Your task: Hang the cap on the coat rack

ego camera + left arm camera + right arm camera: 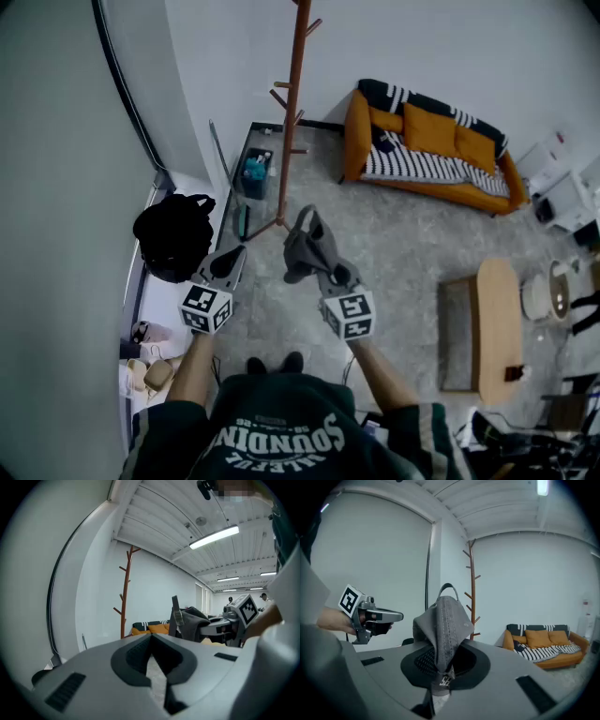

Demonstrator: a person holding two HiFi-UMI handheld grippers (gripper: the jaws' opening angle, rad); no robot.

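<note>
The brown wooden coat rack [292, 112] stands ahead by the wall, its pegs bare; it also shows as the coat rack [124, 597] and the coat rack [472, 588] in the two gripper views. My right gripper [323, 267] is shut on a grey cap [307, 246], which sticks up from the jaws with its strap loop on top. In the right gripper view the cap [445, 620] is pinched between the jaws of the right gripper [439, 670]. My left gripper [228, 264] hangs to the cap's left, apart from it, its jaws together and empty. The left gripper [151, 637] sees the cap [194, 623] to its right.
A black bag [173, 234] sits on the floor at the left by the wall. An orange sofa [427, 145] with a striped blanket stands at the back right. A wooden table [497, 323] is at the right. A bin with blue items [254, 172] is near the rack's base.
</note>
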